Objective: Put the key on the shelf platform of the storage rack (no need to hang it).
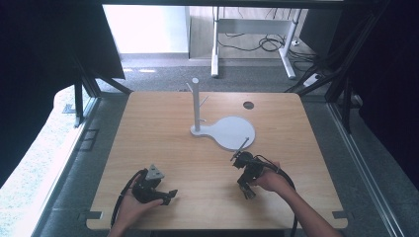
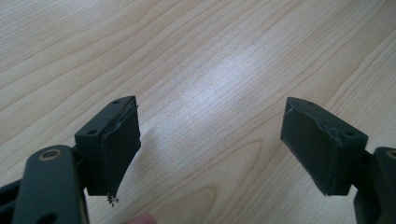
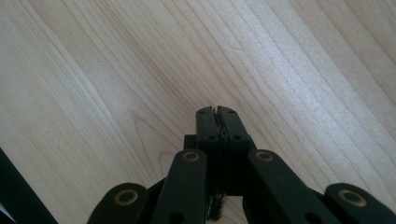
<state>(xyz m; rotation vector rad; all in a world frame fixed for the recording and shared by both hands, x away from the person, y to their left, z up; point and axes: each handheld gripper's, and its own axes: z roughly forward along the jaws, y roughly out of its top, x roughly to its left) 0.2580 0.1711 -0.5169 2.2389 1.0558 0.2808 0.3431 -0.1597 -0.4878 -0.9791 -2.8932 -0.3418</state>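
Observation:
A person's hands hold both grippers low over the wooden table (image 1: 163, 143), near its front edge. My left gripper (image 1: 169, 195) lies at the front left with its jaws pointing right. In the left gripper view the left gripper (image 2: 212, 106) stands wide open, with bare wood between the black pads (image 2: 119, 144). My right gripper (image 1: 246, 191) is at the front right, just in front of a white stand. In the right gripper view the right gripper (image 3: 216, 111) has its jaws pressed together with nothing between them.
A white stand with a round flat base (image 1: 233, 132) and an upright post (image 1: 196, 106) with short pegs sits at the table's middle. A round cable hole (image 1: 248, 105) lies behind it. Black frame bars and curtains flank the table on both sides.

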